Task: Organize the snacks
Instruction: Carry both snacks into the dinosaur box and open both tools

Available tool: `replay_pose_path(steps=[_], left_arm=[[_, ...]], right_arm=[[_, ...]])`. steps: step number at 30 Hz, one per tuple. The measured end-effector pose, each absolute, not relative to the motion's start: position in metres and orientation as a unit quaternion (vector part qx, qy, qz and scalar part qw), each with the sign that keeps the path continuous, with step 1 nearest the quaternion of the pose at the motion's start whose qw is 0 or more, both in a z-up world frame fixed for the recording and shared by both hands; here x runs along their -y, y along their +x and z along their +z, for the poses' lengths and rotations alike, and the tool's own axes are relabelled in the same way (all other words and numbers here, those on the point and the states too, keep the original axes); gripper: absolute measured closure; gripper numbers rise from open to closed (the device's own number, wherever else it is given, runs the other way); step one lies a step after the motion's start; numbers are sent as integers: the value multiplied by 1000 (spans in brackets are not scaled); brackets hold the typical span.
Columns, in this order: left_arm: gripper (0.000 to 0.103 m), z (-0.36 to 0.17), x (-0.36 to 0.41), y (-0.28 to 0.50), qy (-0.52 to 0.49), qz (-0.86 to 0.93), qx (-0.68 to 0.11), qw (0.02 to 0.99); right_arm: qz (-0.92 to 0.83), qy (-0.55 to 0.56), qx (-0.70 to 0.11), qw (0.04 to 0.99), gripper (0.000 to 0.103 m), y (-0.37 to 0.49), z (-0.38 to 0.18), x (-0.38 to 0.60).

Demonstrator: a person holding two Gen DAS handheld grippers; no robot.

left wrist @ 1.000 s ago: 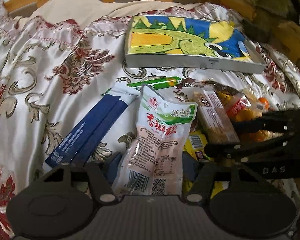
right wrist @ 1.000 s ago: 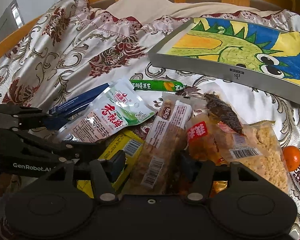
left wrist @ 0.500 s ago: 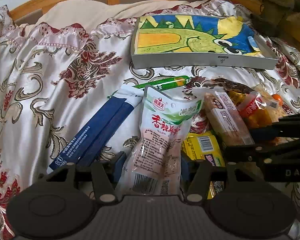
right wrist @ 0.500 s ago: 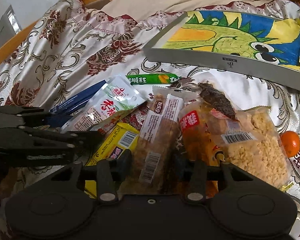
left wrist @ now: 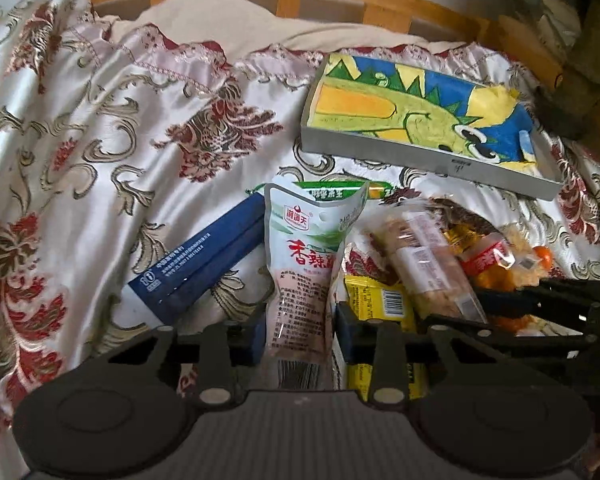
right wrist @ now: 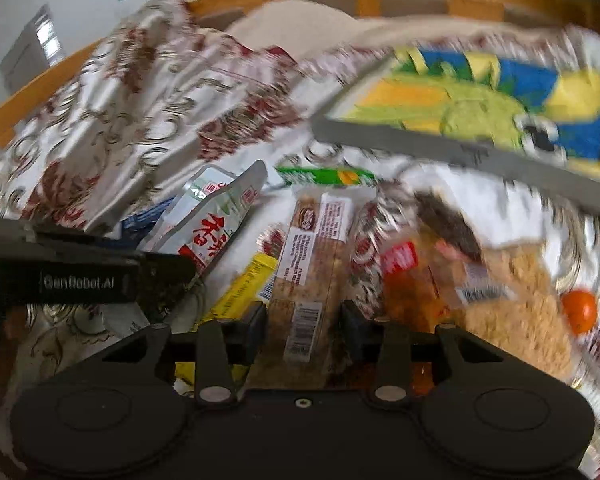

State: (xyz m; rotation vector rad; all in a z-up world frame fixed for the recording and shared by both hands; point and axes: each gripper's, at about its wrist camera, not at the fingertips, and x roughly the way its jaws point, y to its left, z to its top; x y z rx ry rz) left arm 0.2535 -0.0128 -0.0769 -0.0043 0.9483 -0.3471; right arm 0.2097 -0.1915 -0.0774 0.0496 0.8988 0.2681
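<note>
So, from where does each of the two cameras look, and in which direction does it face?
Left wrist: sits on the left tool, looks down and forward over the bed; its jaws are closing on the pink-and-green pouch; the right tool enters from the right.
Right wrist: sits on the right tool, same direction; jaws closing on the long biscuit pack; the left tool enters from the left.
Shared: both packs, the dinosaur tray, the yellow packet.
</note>
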Motion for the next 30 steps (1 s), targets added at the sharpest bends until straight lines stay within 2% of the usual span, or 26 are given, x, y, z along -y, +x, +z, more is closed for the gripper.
replay_pose_path(steps=[9, 16, 20, 30], left_arm=[[65, -53, 10, 234, -35, -155, -402, 902], [65, -46, 10, 232, -52, -152, -377, 912], [65, -44, 10, 239, -63, -150, -360, 918], [65, -35, 66, 309, -94, -166, -318, 929]], right_arm=[[140, -128, -348, 918, 64, 185, -62, 171], [131, -196, -320, 918, 64, 178, -65, 168], [120, -253, -273, 920, 64, 171, -58, 163], [46, -205, -223, 952, 64, 209, -26, 222]])
